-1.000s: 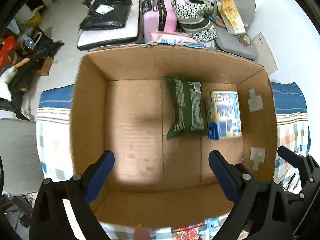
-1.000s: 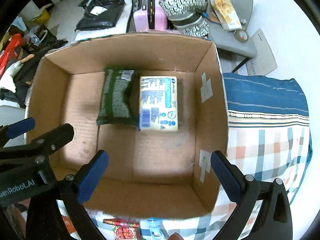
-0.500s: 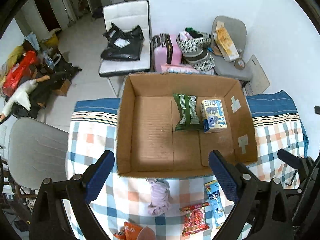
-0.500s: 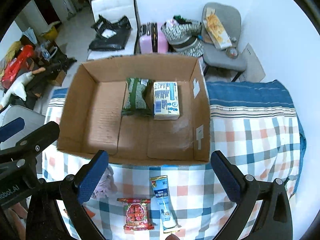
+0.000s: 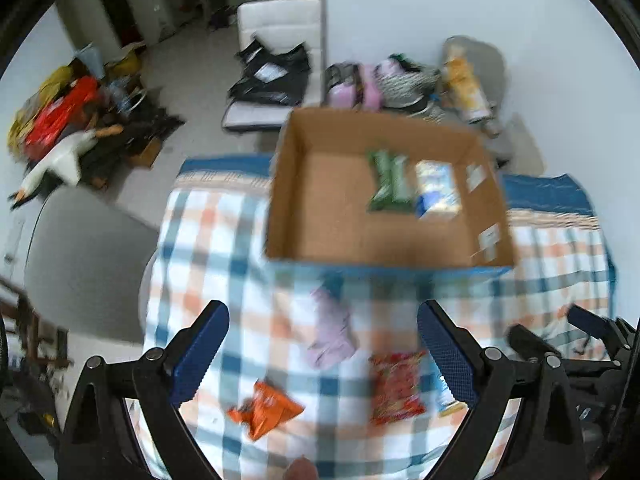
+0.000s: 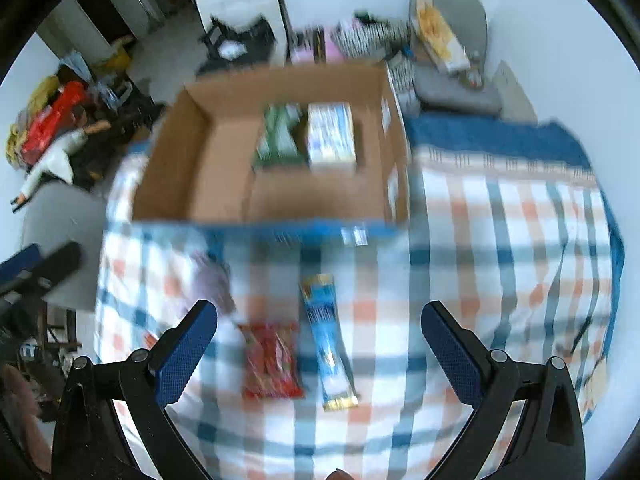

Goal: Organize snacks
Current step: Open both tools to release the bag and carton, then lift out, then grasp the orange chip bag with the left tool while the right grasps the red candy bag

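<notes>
Checked cloth in blue, orange and white (image 6: 500, 240) is covering the table under both grippers, and both views are blurring with motion. Nothing is sitting between the blue fingers of the left gripper (image 5: 323, 354), which are standing wide apart above the cloth. The right gripper (image 6: 319, 344) is likewise spread wide and gripping nothing.

Below the left gripper, an orange packet (image 5: 264, 410) is lying on the cloth near the front edge, with a pale purple pouch (image 5: 332, 332) just beyond it and a red snack packet (image 5: 394, 388) to the right. A long blue stick pack (image 6: 328, 340) is lying lengthwise just beside the red packet, on its right, under the right gripper; whether the two are touching is unclear.

Farther out, an open cardboard box (image 5: 296, 200) is resting on the table. Inside it, toward the far right, a green bag (image 5: 388, 182) and a pale blue-and-white carton (image 5: 438, 192) are lying side by side.

Beyond the table, a white chair (image 5: 280, 28) is carrying a black bag (image 5: 272, 76), a pink suitcase (image 5: 356, 88) is standing behind the box, and a grey chair (image 6: 452, 44) with a yellow package on it is sitting near the wall.
</notes>
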The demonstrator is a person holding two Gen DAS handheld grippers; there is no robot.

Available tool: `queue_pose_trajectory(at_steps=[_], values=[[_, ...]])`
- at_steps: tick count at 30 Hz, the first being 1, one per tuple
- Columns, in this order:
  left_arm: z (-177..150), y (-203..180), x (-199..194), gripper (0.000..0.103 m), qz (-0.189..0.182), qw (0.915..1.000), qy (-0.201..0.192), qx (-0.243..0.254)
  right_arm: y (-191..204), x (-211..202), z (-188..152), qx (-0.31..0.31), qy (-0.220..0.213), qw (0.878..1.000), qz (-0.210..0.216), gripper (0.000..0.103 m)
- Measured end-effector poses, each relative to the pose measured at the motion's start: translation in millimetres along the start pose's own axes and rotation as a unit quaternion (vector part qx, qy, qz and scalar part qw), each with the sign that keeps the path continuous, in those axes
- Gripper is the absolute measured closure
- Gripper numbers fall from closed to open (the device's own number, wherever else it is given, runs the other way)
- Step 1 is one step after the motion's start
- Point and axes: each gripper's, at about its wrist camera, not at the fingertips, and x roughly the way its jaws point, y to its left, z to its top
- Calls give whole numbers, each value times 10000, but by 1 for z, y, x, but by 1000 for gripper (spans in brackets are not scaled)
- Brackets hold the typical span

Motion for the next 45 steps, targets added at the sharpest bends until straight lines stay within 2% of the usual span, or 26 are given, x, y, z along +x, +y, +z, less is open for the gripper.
queue_pose_trajectory(at_steps=[5,9,12,15,20,23,24,25,26,28,30,33,35,37,39,41,43,45], values=[[-49,31,48,6,216,9971,688,-227,-18,63,-40,243,868,9959,119,0],[-81,51,83,6,505,9922,1138,-36,-6,105,-68,181,1377,9898,326,0],[-100,65,108,6,497,9867,1544,81,13,131,-81,65,1636,9856,429,0],[-118,73,125,6,492,9817,1809,338,30,150,-83,-7,1853,9815,484,0],[-141,65,160,6,678,9644,2252,1205,49,178,-83,-121,2061,9778,369,3],[-147,61,171,8,645,9612,2313,1358,54,191,-85,-132,2208,9746,356,15],[-148,60,173,19,601,9612,2340,1332,55,193,-86,-125,2242,9738,356,27],[-149,58,172,36,382,9623,2423,1173,56,195,-87,-126,2303,9724,360,37],[-149,58,172,37,224,9622,2532,978,56,196,-89,-107,2347,9712,389,41],[-150,59,170,37,73,9627,2654,518,57,195,-91,-124,2370,9706,391,44],[-152,63,168,37,-240,9610,2757,3,57,194,-93,-114,2402,9696,457,44],[-156,73,166,37,-916,9461,2974,-894,55,194,-92,-125,2471,9676,495,44],[-160,77,163,37,-1142,9372,3071,-1197,55,194,-93,-139,2491,9671,496,44],[-163,83,156,37,-1232,9322,3161,-1265,54,194,-92,-154,2516,9664,496,44],[-165,88,144,37,-1189,9348,3121,-1213,63,200,-84,-151,2533,9659,517,43],[-164,93,129,37,-786,9473,2974,-894,64,200,-85,-147,2538,9657,522,42],[-159,97,127,37,-480,9546,2873,-625,74,206,-82,-169,2537,9659,485,41],[-157,91,127,37,-411,9583,2798,-406,78,210,-86,-207,2523,9664,435,40]])
